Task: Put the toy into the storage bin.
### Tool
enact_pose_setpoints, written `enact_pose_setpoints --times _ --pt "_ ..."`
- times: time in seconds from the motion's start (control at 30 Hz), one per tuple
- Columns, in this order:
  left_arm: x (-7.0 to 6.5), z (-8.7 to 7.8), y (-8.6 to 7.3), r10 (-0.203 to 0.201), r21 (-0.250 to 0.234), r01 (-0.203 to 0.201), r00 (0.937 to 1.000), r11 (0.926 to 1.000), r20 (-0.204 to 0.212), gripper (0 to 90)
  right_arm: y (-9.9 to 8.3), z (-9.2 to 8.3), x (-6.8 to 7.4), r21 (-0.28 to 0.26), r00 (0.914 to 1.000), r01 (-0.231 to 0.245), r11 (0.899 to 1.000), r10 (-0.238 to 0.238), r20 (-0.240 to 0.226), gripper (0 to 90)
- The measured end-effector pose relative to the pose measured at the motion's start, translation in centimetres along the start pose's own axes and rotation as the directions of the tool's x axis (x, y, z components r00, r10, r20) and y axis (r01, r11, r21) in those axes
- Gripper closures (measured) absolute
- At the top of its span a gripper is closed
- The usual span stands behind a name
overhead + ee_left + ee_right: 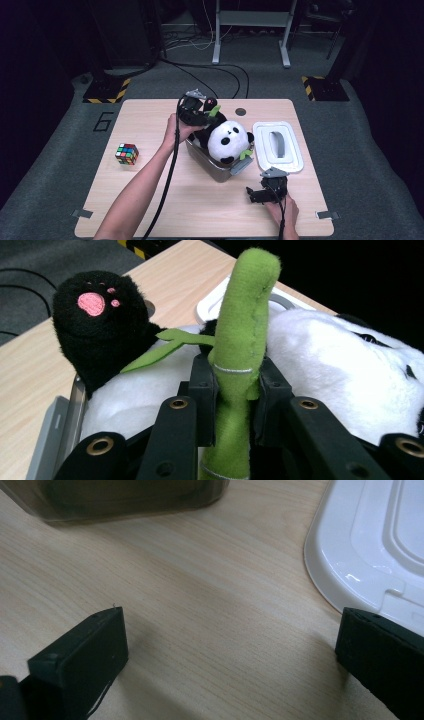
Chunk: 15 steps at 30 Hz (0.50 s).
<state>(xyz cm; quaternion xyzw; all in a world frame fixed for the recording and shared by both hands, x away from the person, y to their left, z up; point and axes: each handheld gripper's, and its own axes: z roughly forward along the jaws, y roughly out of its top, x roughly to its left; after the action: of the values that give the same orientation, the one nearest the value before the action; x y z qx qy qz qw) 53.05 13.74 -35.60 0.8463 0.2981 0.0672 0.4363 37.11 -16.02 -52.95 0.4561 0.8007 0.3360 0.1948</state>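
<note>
Left gripper (232, 405) is clamped on just the green bamboo stalk (240, 340) of the plush panda (227, 141), which sits half in the grey bin (212, 167) mid-surface. That thin stalk could slip or bend, and the panda may snag the rim. Right gripper (256, 195) rests open near the white lid (278, 147).
</note>
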Motion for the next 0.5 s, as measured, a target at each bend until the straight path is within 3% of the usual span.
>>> enact_pose_setpoints --times 0.17,0.27,0.3,0.37,0.5 --pt "0.3 -0.1 -0.5 -0.004 0.023 0.004 1.0000 0.9997 0.003 72.1 0.0 0.0 0.0 0.000 1.0000 0.000 1.000 0.000 0.000 0.0" --pt "0.4 -0.2 -0.6 -0.014 0.048 0.013 0.9998 0.9988 0.016 65.4 0.0 0.0 0.0 0.000 1.0000 0.000 1.000 0.000 0.000 0.0" --pt "0.4 -0.2 -0.6 -0.015 0.052 0.014 0.9996 0.9985 0.026 62.1 0.0 0.0 0.0 0.000 1.0000 0.000 1.000 0.000 0.000 0.0" --pt "0.1 -0.6 -0.4 -0.013 0.043 0.013 0.9999 0.9990 0.006 52.9 0.0 0.0 0.0 0.000 1.0000 -0.002 1.000 0.002 0.000 0.0" --pt "-1.0 -1.5 0.4 -0.009 0.003 0.009 0.9999 1.0000 -0.015 28.6 0.0 0.0 0.0 0.001 1.0000 -0.001 1.000 0.001 0.000 0.0"
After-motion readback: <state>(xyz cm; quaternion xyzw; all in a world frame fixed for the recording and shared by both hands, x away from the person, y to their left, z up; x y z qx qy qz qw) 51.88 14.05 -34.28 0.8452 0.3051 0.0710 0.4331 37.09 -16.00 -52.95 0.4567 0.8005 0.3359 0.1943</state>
